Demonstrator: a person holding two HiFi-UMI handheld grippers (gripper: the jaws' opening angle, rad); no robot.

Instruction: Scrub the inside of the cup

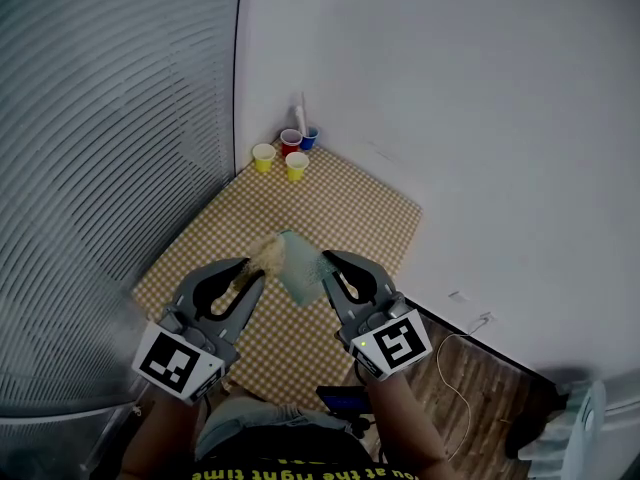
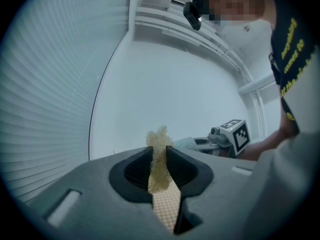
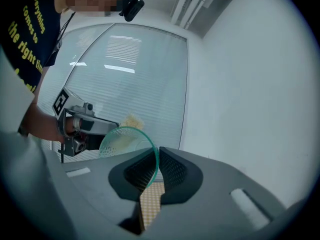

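Against the room's corner stands a table [image 1: 350, 208] under a tan-and-white checked cloth. A ribbed, blind-like wall [image 1: 100, 118] runs along its left edge and a plain white wall [image 1: 450, 88] along its far edge. Past the table's right edge a strip of wooden floor [image 1: 470, 378] shows, with a thin pale cable [image 1: 455, 368] lying on it.

At the table's far corner four small cups stand close together. A yellow cup [image 1: 263, 156] is nearest the ribbed wall. A red cup [image 1: 291, 141] and a blue cup [image 1: 310, 137] stand behind, against the white wall. A second yellow cup [image 1: 296, 165] is in front of those two. What they hold is too small to make out.

Over the table's near half the person holds both tools level, tips turned toward each other. The right gripper [image 1: 326, 268] has its jaws nearly together, pinching the thin wall of a clear, green-tinted cup [image 3: 127, 141]. That cup is held in the air on its side, and nothing shows in it but pale speckles on its wall. The left gripper [image 2: 159, 151] is clamped on a tan, fibrous sponge [image 2: 159, 159], whose tuft pokes out past the jaw tips. From above, the sponge sits right against the cup's left side. I cannot tell whether it is inside.
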